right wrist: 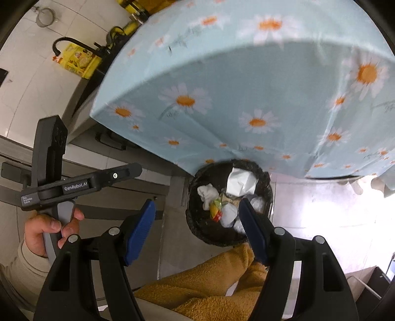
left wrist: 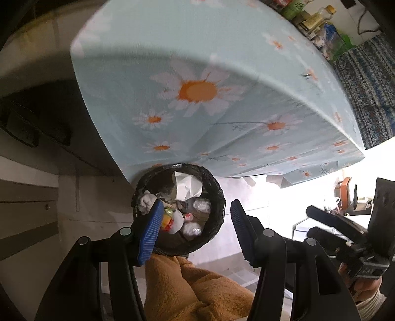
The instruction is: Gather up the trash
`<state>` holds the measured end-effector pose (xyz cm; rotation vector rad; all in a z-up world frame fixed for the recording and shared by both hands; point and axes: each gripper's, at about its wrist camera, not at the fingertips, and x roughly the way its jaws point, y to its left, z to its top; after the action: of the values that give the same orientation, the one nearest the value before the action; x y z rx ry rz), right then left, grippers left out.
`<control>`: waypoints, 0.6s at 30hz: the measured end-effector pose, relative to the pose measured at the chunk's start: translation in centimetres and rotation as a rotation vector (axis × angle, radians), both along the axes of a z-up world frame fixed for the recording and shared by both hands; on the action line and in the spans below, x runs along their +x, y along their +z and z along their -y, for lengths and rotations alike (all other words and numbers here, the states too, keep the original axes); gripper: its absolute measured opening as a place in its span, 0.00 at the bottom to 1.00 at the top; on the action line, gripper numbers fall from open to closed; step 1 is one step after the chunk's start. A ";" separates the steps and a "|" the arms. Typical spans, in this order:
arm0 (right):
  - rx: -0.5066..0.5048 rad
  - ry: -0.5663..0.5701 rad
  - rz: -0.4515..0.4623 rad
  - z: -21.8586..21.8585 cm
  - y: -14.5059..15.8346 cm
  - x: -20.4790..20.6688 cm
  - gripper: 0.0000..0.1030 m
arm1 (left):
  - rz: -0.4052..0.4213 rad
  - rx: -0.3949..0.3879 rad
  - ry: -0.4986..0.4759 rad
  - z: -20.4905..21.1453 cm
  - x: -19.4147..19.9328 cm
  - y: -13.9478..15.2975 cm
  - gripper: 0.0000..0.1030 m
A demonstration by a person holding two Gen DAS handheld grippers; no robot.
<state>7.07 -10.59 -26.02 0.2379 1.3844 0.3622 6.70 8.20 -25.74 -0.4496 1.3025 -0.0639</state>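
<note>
A round bin lined with a black bag stands on the floor against the hanging daisy tablecloth; it also shows in the right wrist view. It holds crumpled white paper, tissues, clear plastic wads and a red-yellow wrapper. My left gripper hovers above the bin, open and empty. My right gripper hovers above the bin's left side, open and empty. The left gripper's body and the hand on it show at left in the right wrist view.
A table under a light-blue daisy cloth overhangs the bin. Bottles and packets stand at its far edge. A yellow container sits by a counter. A mustard fleece leg lies below the grippers. The floor is tiled.
</note>
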 end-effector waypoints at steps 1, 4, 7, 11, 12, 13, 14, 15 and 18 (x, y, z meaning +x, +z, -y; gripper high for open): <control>-0.001 -0.002 0.018 0.2 0.7 0.0 0.68 | 0.011 0.006 -0.001 0.1 -0.1 0.6 0.53; -0.002 -0.011 0.069 0.7 2.8 -0.2 0.68 | 0.054 0.031 -0.012 0.4 -0.6 2.7 0.53; -0.004 -0.027 0.133 1.7 5.5 -0.4 0.71 | 0.102 0.047 -0.023 1.1 -1.1 5.2 0.53; -0.001 -0.057 0.234 3.2 9.7 -1.0 0.74 | 0.175 0.066 -0.034 2.0 -2.0 9.1 0.53; -0.001 -0.064 0.258 3.5 10.8 -1.2 0.78 | 0.195 0.069 -0.036 2.3 -2.3 10.3 0.53; 0.001 -0.072 0.295 4.0 12.2 -1.5 0.79 | 0.211 0.075 -0.041 2.6 -2.5 11.2 0.53; 0.000 -0.074 0.319 4.3 13.2 -1.7 0.79 | 0.230 0.089 -0.048 3.0 -2.7 12.3 0.58; -0.003 -0.076 0.344 4.6 14.3 -1.8 0.79 | 0.250 0.105 -0.052 3.4 -3.0 13.4 0.62; -0.006 -0.090 0.420 5.5 17.3 -2.5 0.89 | 0.308 0.123 -0.057 4.3 -3.7 16.5 0.70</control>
<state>4.58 -16.07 -8.73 0.2047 0.9586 0.3120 2.95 3.92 -9.22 -0.2843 1.0099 -0.0969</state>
